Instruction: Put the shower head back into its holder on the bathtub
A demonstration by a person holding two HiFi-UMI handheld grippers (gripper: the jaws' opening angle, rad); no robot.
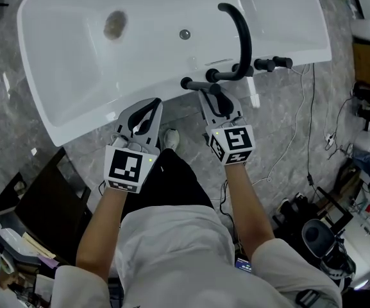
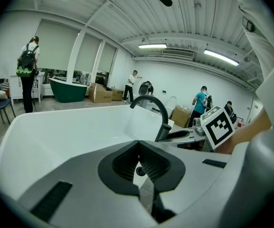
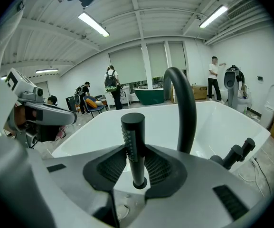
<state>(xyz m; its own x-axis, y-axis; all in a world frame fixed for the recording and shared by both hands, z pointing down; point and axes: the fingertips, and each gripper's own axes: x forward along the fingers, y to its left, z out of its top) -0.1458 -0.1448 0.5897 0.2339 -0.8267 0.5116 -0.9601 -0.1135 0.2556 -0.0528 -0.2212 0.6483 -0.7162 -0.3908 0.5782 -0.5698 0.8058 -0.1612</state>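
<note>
R tongs (image 3: 134,151) clenched on black shower head (image 3: 132,132), upright between the pads (nozzle dots on its left side) | L tongs (image 2: 137,144) closed tip to tip, empty | shower head at bathtub (image 1: 69,76) near rim, just beside arched spout (image 1: 242,37)

Grey marble floor (image 1: 18,133), white walls (image 2: 184,80) & ceiling striplights (image 3: 94,24).

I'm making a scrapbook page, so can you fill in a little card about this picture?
Tub: white glossy bathtub
Tap: black curved metal spout on the tub's rim
Right gripper: closed on the black stick-shaped shower head
Left gripper: jaws together, holding nothing
Shower head: in the gripper, beside the spout's base
</note>
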